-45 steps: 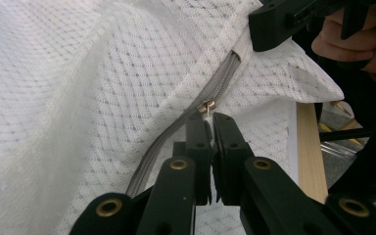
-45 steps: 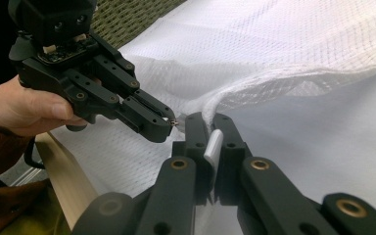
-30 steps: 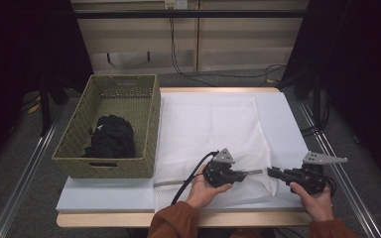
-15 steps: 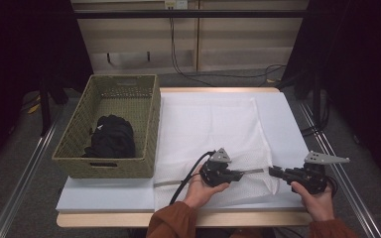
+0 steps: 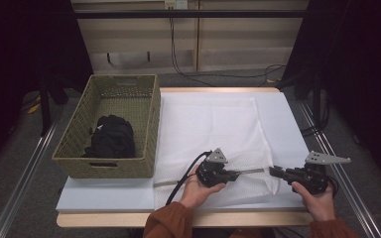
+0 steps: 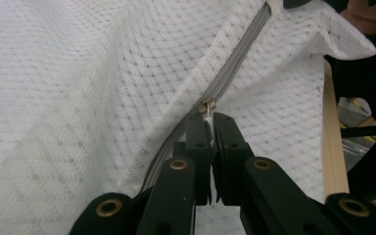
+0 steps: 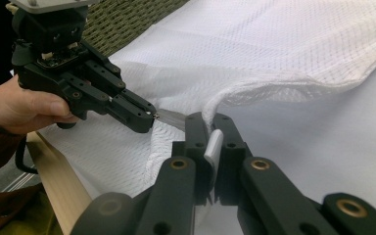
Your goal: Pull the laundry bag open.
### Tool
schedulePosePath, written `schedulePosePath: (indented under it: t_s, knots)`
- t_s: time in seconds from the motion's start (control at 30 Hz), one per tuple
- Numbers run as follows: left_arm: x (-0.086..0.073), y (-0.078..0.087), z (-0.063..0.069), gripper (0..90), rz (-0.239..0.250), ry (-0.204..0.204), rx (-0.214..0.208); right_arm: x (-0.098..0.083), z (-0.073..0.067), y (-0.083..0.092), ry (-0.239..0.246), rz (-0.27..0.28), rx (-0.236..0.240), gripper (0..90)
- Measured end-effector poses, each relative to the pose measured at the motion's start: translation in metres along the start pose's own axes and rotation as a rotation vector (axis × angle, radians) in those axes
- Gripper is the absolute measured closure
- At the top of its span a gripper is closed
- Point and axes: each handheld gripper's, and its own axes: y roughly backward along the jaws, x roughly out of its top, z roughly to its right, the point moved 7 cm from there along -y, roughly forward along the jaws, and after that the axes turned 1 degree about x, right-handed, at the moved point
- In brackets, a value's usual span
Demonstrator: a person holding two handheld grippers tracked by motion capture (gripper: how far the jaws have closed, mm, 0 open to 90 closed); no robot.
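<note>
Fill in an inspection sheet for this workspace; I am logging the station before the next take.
Surface: white-topped table with a pale wooden front edge.
Job's things: white mesh zip bag lying flat on the table, grey zipper along its near side; small metal zipper pull.
Clutter: olive woven basket on the table's left, black bundled cloth inside.
Grippers: left gripper shut on the zipper pull; right gripper shut on the bag's end corner.
Cables: black cable trailing from the left gripper; wires hang down the back panel.
Surroundings: dark curtains, grey floor, metal floor rails.
</note>
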Motion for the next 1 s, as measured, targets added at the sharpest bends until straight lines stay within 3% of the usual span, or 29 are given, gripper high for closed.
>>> schedulePosePath:
  t_s: [0.13, 0.4, 0.77, 1.0]
  knots:
    - [-0.002, 0.001, -0.002, 86.6, 0.007, 0.013, 0.004, -0.001, 0.001, -0.001, -0.01, -0.002, 0.001, 87.0]
    - [-0.002, 0.005, -0.003, 86.6, 0.012, -0.011, 0.025, 0.0, 0.001, 0.001, -0.006, 0.005, -0.001, 87.0]
    - [-0.006, 0.012, -0.01, 86.6, 0.012, 0.003, 0.033, 0.001, -0.002, 0.001, 0.0, 0.007, 0.001, 87.0]
    - [-0.005, 0.017, -0.012, 86.6, 0.022, -0.01, 0.044, 0.002, 0.0, 0.001, -0.003, 0.014, -0.002, 87.0]
